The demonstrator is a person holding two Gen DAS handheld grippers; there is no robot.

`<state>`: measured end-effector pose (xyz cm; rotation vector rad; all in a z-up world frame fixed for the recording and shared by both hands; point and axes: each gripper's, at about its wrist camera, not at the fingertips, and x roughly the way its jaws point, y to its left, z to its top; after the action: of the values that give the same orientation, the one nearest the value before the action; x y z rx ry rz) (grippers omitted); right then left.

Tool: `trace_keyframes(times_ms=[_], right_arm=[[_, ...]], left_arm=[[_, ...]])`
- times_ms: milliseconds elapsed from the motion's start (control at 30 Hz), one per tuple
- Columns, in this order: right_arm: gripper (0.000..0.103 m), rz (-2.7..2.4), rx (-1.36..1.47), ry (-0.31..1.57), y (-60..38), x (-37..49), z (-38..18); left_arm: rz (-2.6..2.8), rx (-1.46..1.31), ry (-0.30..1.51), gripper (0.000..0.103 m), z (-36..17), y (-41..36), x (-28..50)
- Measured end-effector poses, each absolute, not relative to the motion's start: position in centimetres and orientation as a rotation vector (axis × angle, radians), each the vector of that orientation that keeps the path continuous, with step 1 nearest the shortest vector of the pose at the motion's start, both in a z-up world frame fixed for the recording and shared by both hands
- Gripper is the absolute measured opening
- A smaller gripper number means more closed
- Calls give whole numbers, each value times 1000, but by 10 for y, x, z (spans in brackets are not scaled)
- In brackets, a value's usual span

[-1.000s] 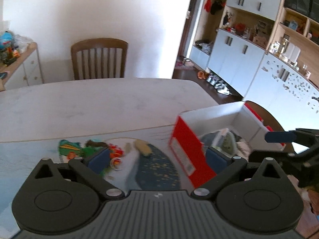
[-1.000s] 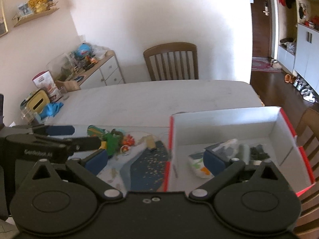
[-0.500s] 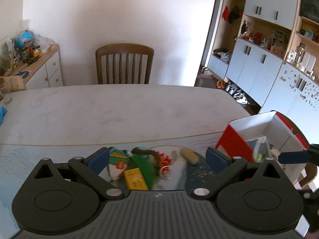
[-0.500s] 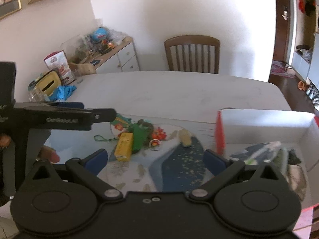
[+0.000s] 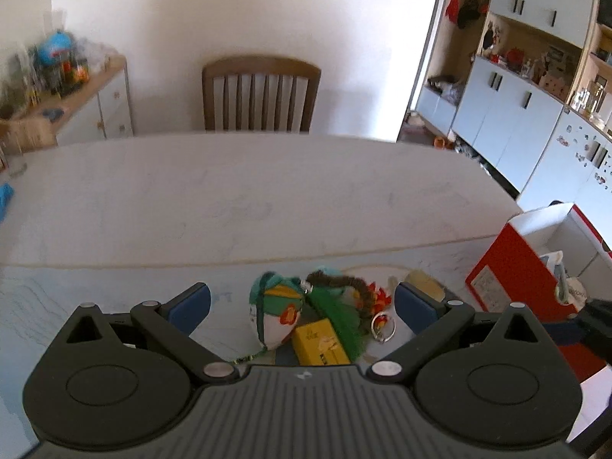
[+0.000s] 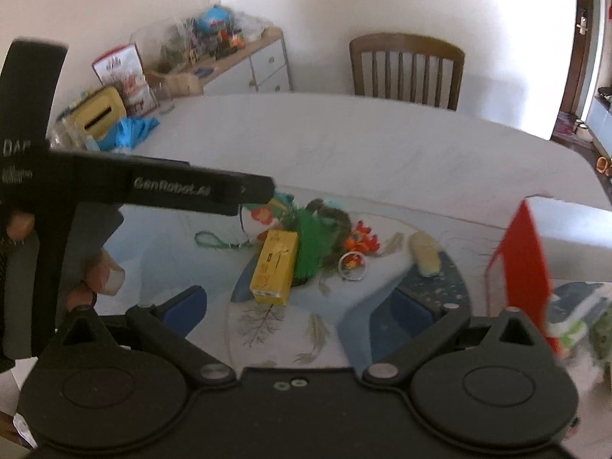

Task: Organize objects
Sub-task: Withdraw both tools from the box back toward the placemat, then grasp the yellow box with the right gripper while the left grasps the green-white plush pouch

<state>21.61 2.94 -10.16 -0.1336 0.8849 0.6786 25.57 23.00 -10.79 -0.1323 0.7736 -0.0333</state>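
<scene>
Left wrist view: left gripper is held level above the yellow box, fingers apart; right gripper likewise spread, empty.

A home dining room: a wooden chair at a marble-topped table; a cluttered sideboard; white built-in cupboards; shoes by the entrance.
</scene>
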Motion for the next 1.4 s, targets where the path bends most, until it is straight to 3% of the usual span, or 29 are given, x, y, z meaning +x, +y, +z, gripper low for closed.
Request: trace_keyframes(times_ms=[400,767,1133,1300,1400], right_arm=[[99,671,-164,967,74,236,-148],[85,658,-191,993,96,246,-166],[65,651,-189,1017,105,252,-174],[49,644,-194,1032,109,254,-175],[38,633,-207,1031,107,253,-175]], left_arm=[[-20,-97,830,103,-147,247,279],[-58,-101,833,101,-162,259,290],[-140,-126,855,49,-170,257,287],[-133,-131,852,36,-167,256,288],[-129,-131,857,34,-167,256,289]])
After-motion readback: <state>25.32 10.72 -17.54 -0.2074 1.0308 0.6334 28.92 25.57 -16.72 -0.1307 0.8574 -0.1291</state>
